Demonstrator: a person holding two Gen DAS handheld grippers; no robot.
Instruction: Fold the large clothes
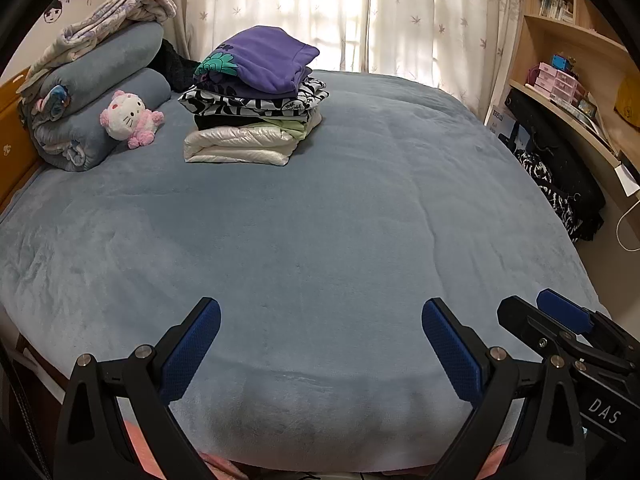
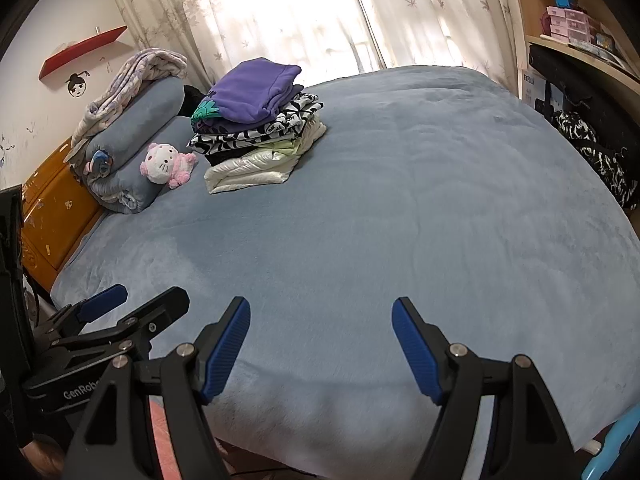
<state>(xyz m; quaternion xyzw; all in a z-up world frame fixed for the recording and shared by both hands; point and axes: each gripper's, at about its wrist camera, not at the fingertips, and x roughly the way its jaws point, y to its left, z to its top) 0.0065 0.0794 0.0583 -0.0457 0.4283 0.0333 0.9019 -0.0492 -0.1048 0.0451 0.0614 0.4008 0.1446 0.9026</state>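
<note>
Two grippers over one bed. Left wrist view: left gripper (image 1: 321, 322), blue-padded fingers spread wide, nothing between them, poised above the near edge of the bed (image 1: 320, 240) with its blue-grey plush cover; right gripper (image 1: 556, 312) visible at lower right, close beside. Stack of folded clothes (image 1: 252, 100) on the far left part of the bed, well apart from both grippers: purple sweatshirt (image 1: 268, 58) on top, black-and-white patterned garment (image 1: 256, 102) beneath, white padded jacket (image 1: 240, 146) at the bottom. Left of the stack, just beside it: pink-and-white plush cat (image 1: 130, 118) leaning on rolled grey-blue bedding (image 1: 100, 96), a pale floral blanket (image 1: 116, 16) heaped above. Sheer floral curtains (image 1: 360, 12) behind; wooden shelving (image 1: 572, 40) at right. Right wrist view: right gripper (image 2: 321, 320), fingers likewise parted and empty, above the near bed edge; left gripper (image 2: 132, 300) at lower left, one blue pad showing. Same clothes stack at upper left, plush cat and rolled bedding beside it, orange wooden headboard (image 2: 56, 216) at left, red wall shelf (image 2: 82, 56) above. No unfolded garment lies on the open middle of the cover.
</note>
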